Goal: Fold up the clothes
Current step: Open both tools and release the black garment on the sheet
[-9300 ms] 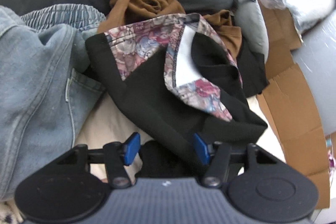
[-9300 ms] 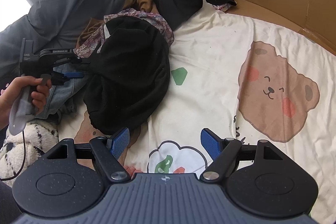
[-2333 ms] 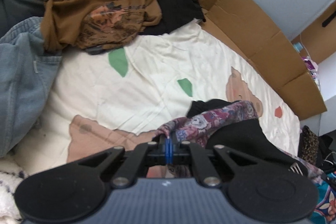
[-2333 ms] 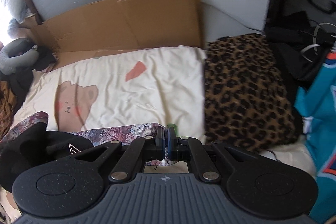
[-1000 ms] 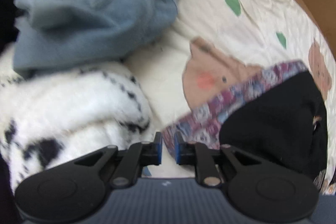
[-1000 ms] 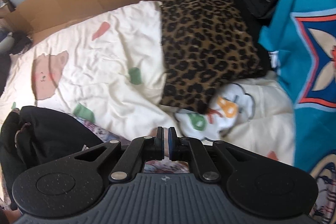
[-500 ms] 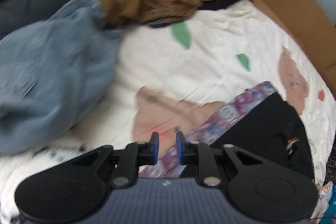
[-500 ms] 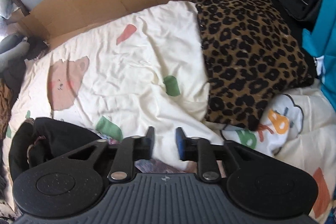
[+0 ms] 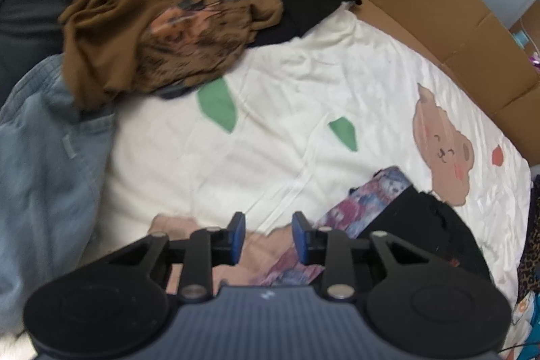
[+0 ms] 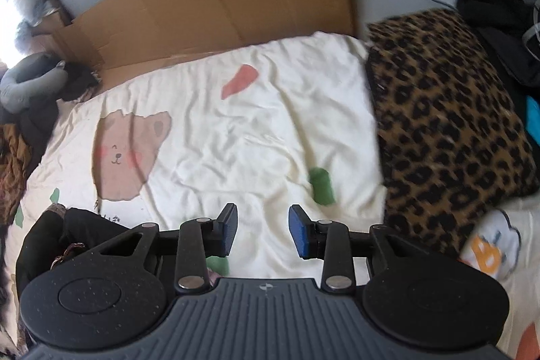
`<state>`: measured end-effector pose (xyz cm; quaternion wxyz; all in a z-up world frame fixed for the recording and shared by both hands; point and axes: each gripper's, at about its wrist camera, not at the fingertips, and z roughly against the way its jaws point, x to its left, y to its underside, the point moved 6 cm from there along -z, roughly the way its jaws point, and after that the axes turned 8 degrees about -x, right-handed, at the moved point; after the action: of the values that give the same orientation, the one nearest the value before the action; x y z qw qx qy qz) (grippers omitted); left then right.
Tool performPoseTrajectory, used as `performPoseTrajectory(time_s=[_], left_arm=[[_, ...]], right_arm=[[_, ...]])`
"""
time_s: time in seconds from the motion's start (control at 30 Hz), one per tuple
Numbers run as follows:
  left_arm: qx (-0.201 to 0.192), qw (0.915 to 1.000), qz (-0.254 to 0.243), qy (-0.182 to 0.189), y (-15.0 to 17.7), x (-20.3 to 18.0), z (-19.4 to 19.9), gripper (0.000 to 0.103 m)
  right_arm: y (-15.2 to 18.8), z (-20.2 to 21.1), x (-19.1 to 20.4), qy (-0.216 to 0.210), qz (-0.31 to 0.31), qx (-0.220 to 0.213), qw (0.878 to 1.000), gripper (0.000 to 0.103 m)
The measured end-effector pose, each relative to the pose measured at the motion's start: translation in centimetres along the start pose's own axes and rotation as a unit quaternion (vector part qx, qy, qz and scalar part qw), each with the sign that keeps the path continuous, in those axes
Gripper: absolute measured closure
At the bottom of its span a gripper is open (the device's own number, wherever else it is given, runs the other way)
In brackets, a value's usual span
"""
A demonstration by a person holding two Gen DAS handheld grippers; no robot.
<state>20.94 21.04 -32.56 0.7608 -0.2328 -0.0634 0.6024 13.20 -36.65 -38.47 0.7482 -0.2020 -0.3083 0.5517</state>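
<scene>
A black garment with a floral patterned band [image 9: 364, 201] lies on the cream bear-print sheet [image 9: 303, 83], low and right in the left wrist view. My left gripper [image 9: 268, 237] hovers just left of that band, its jaws opening, with only sheet between the blue pads. In the right wrist view the same black garment [image 10: 77, 225] shows at the lower left, partly behind the gripper body. My right gripper [image 10: 262, 233] is over bare sheet [image 10: 256, 130], jaws opening, nothing between them.
A brown printed top [image 9: 162, 26] and blue jeans [image 9: 40, 164] are heaped at the left, with dark clothes behind. Flattened cardboard [image 10: 216, 9] borders the sheet's far side. A leopard-print cloth [image 10: 449, 130] lies to the right, beside dark bags.
Both grippers have let go of the floral band and their jaws have spread. The left view swung from the white furry cloth and jeans towards the sheet's middle; the right view shifted left, away from the teal garment.
</scene>
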Motion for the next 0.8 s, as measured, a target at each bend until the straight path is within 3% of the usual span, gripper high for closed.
performPoseTrajectory(time_s=[0.33, 0.47, 0.73, 0.8], left_arm=[[-0.019, 0.9991, -0.014, 0.036, -3.1, -3.7, -2.8, 0.064], [-0.028, 0.9985, -0.023, 0.042, -4.2, -4.8, -4.3, 0.057], [-0.024, 0.9971, -0.026, 0.067, -4.2, -8.1, -8.3, 0.056], [-0.018, 0.9962, -0.035, 0.077, -4.2, -9.0, -9.1, 0.051]], right_arm=[[-2.2, -3.2, 5.1, -0.041, 0.055, -0.009, 0.998, 0.063], [-2.8, -4.4, 7.0, -0.058, 0.07, -0.006, 0.996, 0.063], [-3.4, -8.4, 11.3, -0.083, 0.111, -0.001, 0.99, 0.063], [-2.9, -9.2, 12.0, -0.087, 0.115, 0.004, 0.99, 0.063]])
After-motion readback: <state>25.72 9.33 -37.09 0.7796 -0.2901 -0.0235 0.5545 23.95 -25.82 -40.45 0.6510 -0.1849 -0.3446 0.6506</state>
